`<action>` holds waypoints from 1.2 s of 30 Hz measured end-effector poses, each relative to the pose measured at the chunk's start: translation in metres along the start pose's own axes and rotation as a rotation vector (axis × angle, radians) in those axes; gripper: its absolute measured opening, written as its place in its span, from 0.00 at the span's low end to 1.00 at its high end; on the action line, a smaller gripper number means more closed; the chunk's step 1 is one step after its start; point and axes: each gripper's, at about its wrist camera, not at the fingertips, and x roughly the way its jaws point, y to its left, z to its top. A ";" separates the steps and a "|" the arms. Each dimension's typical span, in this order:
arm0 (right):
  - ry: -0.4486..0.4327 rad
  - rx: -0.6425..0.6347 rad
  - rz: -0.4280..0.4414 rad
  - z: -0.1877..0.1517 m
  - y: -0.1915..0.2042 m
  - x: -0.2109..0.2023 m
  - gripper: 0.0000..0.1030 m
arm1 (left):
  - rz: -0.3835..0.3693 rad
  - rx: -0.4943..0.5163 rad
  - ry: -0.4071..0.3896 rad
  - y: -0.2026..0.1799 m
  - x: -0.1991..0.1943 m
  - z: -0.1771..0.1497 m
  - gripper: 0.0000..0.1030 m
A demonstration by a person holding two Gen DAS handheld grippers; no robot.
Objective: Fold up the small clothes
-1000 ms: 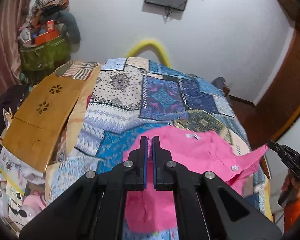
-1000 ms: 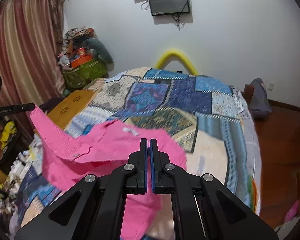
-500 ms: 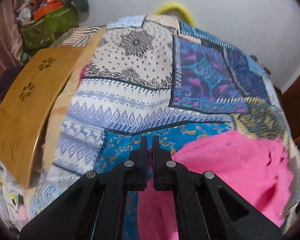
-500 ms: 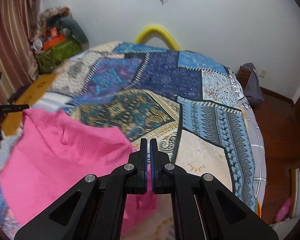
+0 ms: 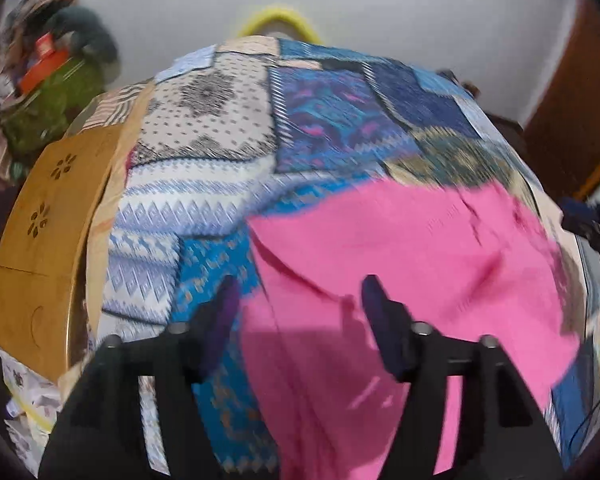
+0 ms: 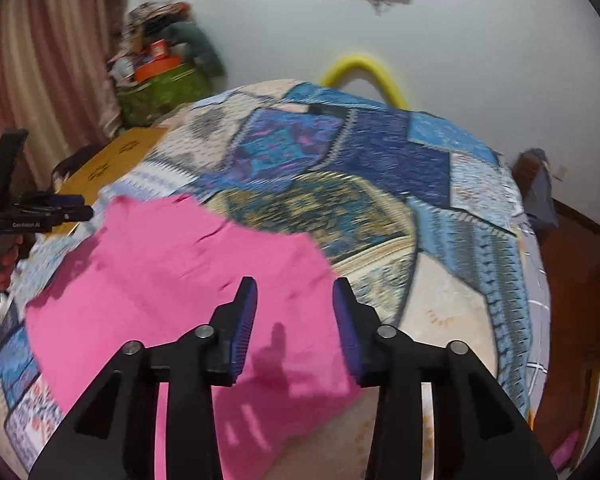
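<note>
A pink garment (image 5: 412, 264) lies spread on the patchwork bedspread (image 5: 260, 132); it also shows in the right wrist view (image 6: 180, 276). My left gripper (image 5: 298, 304) is open and empty, hovering over the garment's near left edge. My right gripper (image 6: 294, 304) is open and empty, above the garment's near right part. The left gripper also shows at the left edge of the right wrist view (image 6: 40, 212). Both views are motion-blurred.
A wooden board (image 5: 48, 240) lies along the bed's left side. A pile of bags and clothes (image 6: 160, 76) stands at the back left by the curtain. A yellow curved tube (image 6: 364, 72) rises behind the bed. Wooden floor (image 6: 572, 280) lies on the right.
Both grippers were shut on the pink garment and have opened, letting it go. The garment now lies flat on the bedspread, and both grippers have pulled back a little.
</note>
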 end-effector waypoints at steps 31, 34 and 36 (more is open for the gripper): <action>0.091 0.099 -0.007 -0.034 -0.003 -0.003 0.47 | 0.052 -0.177 0.084 0.040 0.018 0.005 0.64; 0.122 0.105 0.016 -0.055 0.008 -0.012 0.52 | 0.061 -0.148 0.103 0.039 0.001 -0.025 0.64; 0.165 0.123 0.037 -0.072 0.015 -0.013 0.52 | 0.056 -0.144 0.107 0.038 -0.011 -0.044 0.64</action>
